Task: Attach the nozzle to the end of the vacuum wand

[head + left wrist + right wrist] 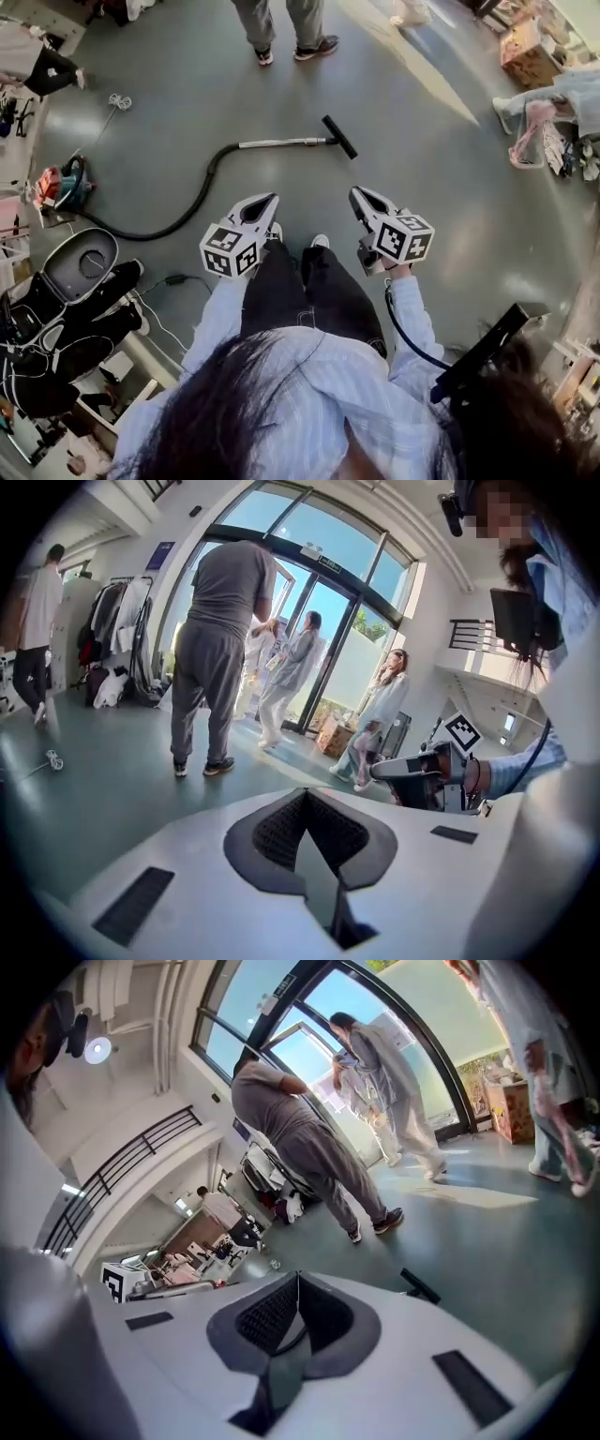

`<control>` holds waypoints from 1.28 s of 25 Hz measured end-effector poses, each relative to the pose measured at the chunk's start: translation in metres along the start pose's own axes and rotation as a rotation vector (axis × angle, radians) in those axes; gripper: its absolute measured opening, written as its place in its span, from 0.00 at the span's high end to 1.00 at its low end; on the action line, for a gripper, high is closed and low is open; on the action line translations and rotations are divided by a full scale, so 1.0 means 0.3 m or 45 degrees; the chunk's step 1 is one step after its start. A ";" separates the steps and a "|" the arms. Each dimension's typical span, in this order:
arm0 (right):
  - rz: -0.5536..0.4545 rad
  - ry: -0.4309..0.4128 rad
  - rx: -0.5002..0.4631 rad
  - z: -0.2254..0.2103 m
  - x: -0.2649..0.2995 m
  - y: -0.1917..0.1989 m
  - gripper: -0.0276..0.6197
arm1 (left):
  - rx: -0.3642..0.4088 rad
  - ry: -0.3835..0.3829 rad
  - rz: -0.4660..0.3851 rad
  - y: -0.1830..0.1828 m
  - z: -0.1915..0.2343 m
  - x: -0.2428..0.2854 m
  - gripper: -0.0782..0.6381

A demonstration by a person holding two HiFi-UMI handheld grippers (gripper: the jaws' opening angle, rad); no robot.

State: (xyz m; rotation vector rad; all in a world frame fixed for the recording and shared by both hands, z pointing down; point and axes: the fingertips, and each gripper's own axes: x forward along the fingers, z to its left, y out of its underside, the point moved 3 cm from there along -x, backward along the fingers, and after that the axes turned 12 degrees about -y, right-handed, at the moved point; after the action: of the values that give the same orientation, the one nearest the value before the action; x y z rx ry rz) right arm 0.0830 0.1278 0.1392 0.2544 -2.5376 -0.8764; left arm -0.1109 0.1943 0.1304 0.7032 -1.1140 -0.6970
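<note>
- floor (pixel 187 84) under the wand (pixel 281 143): smooth, grey-green, semi-gloss; window light reflects off it
- wand: bright metal tube, polished
- nozzle (pixel 339 137) at wand's end: black plastic, matt
- hose (pixel 210 167) off wand's other end: black, matt; flex. plastic or rubber, can't tell which
- left gripper (pixel 272 199) & right gripper (pixel 356 194), on the person's side of the wand: white plastic shells, smooth, matt; pads (pixel 281 832) dark w/ fine ribbed texture
- marker cubes (pixel 230 251): matt b/w print
- shirt (pixel 309 375): pale striped cloth; trousers (pixel 300 291): black cloth, matt
</note>
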 end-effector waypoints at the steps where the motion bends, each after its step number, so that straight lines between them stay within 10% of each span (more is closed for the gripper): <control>1: 0.007 -0.002 -0.004 0.014 0.004 0.010 0.95 | -0.002 -0.007 -0.009 -0.003 0.004 -0.026 0.88; 32: -0.031 0.098 -0.094 0.746 0.051 0.585 0.95 | -0.049 0.307 -0.094 0.344 0.058 -0.724 0.88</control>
State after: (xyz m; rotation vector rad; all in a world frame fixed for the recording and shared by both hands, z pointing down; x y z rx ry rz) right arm -0.0394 0.3814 0.0968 0.2914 -2.4305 -0.9490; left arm -0.1748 0.4247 0.0994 0.7770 -0.8556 -0.6751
